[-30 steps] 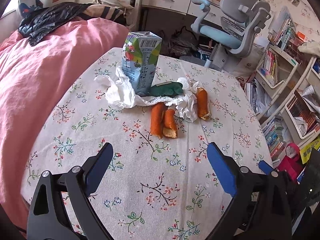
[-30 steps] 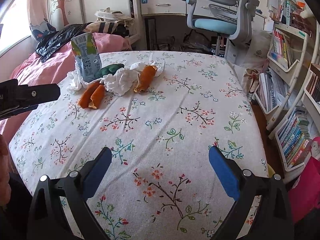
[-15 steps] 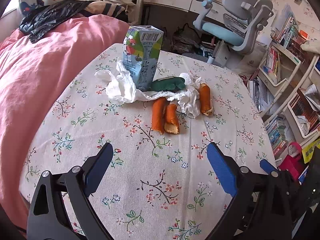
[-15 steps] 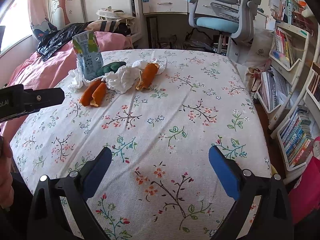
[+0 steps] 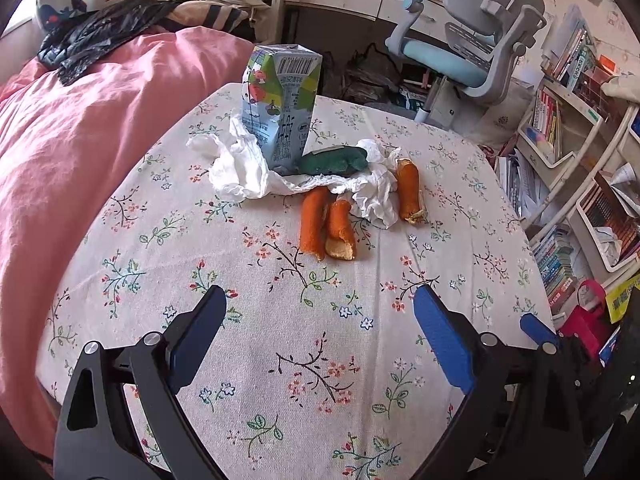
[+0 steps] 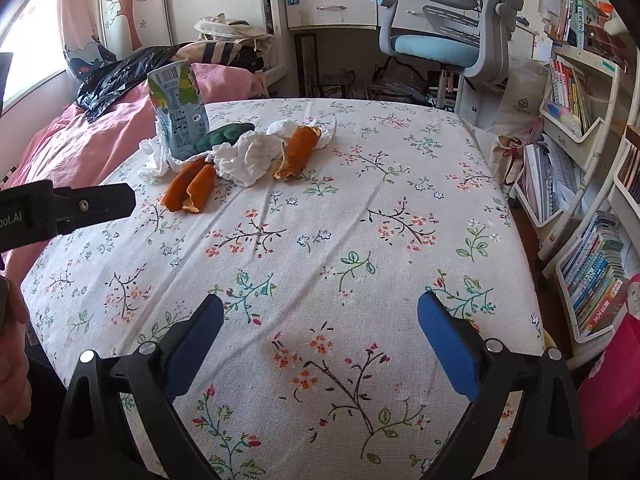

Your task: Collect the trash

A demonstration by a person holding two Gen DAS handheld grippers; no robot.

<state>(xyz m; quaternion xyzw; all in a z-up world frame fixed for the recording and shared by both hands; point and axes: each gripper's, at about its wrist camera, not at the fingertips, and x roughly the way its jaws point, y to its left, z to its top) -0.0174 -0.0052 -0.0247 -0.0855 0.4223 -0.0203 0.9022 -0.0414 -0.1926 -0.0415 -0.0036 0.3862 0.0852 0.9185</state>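
Observation:
A heap of trash lies on the floral tablecloth [image 5: 280, 340]. An upright drink carton [image 5: 280, 108] [image 6: 179, 108] stands on crumpled white tissue [image 5: 244, 168] [image 6: 248, 158]. Beside it lie a green wrapper [image 5: 334, 162] [image 6: 224, 134], two orange peel pieces [image 5: 326, 224] [image 6: 188, 188] and a third peel [image 5: 408, 190] [image 6: 298, 150]. My left gripper [image 5: 318, 316] hovers open above the cloth, short of the peels. My right gripper [image 6: 320, 320] is open and empty over the near part of the table, far from the heap.
A pink bedcover [image 5: 60, 140] with a black plastic bag [image 5: 100, 40] borders the table's left side. A grey-blue desk chair [image 6: 448, 36] and desk stand behind. Bookshelves [image 6: 580, 120] crowd the right. The left tool's body [image 6: 64, 212] and a hand [image 6: 12, 360] show at the right view's left edge.
The left gripper has drawn slightly back and up from the trash heap; the right view has crept a little toward the heap. Both stay open and nothing on the table has moved.

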